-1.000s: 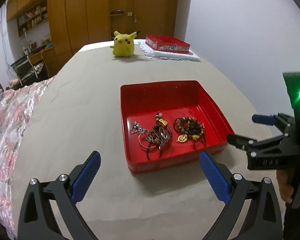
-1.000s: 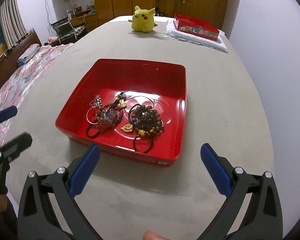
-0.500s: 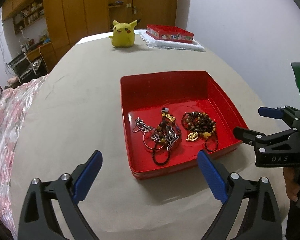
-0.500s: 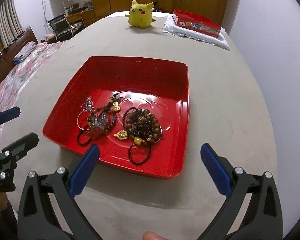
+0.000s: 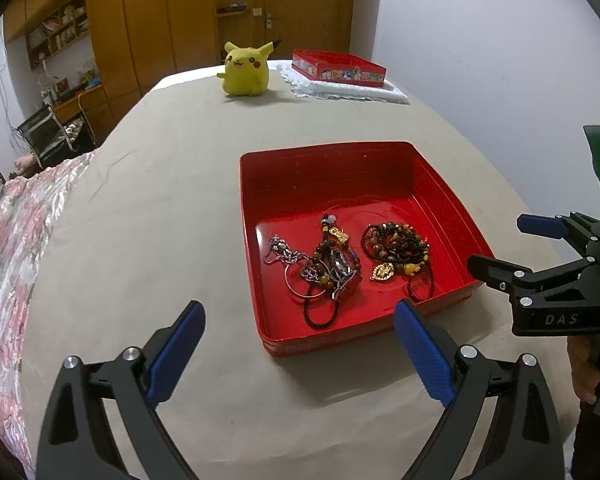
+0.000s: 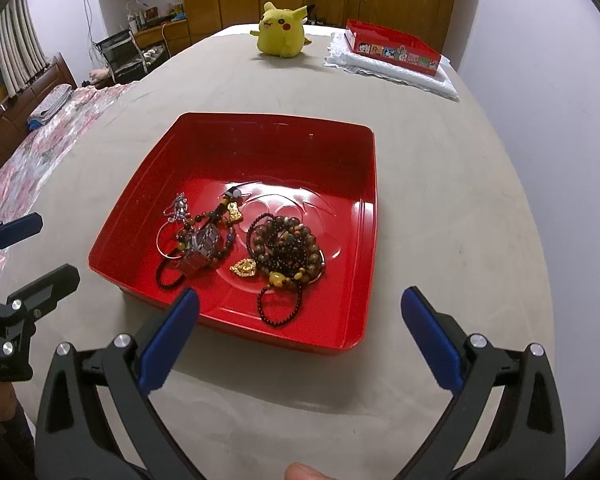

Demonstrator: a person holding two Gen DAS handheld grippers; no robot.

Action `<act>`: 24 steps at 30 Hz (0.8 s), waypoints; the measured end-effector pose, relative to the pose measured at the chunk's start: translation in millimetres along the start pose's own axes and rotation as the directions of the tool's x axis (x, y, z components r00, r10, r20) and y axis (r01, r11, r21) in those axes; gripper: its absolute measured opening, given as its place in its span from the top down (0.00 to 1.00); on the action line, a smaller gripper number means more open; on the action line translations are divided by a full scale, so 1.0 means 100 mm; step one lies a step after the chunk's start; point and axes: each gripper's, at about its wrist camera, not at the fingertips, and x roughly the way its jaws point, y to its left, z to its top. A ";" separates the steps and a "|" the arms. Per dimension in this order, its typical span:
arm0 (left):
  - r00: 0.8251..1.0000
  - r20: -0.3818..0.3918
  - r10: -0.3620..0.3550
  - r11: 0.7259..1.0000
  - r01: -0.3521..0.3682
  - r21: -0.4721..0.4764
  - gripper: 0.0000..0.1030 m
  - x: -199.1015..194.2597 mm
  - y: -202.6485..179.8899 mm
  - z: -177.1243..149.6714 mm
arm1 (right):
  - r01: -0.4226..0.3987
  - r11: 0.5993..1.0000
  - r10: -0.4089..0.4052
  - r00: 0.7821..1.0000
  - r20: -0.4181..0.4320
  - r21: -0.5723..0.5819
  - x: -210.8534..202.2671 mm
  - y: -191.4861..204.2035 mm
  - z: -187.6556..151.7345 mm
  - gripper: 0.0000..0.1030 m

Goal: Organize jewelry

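A red square tray (image 5: 324, 172) (image 6: 268, 148) sits on the beige table. In it lie a tangle of silver chains, a ring and dark beads (image 5: 320, 268) (image 6: 196, 240), and a pile of brown bead bracelets with gold charms (image 5: 396, 244) (image 6: 288, 248). My left gripper (image 5: 298, 356) is open and empty, just before the tray's near left edge. My right gripper (image 6: 300, 340) is open and empty over the tray's near rim; it also shows in the left wrist view (image 5: 504, 248) at the tray's right side.
A yellow Pikachu plush (image 5: 246, 70) (image 6: 282, 30) stands at the table's far end. Beside it a red picture box (image 5: 338, 68) (image 6: 392, 46) rests on a folded white cloth (image 6: 396, 70). A floral bedspread (image 5: 8, 240) lies left. A wall is to the right.
Both grippers have moved forward toward the tray, which now looks larger and nearer. Both stay open. The jewelry has not moved.
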 end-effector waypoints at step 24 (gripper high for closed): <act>1.000 0.000 -0.006 1.000 0.006 0.002 0.08 -0.05 -0.02 -0.02 | 0.002 1.000 -0.002 1.000 0.001 -0.001 -0.02 0.01 -0.01 0.03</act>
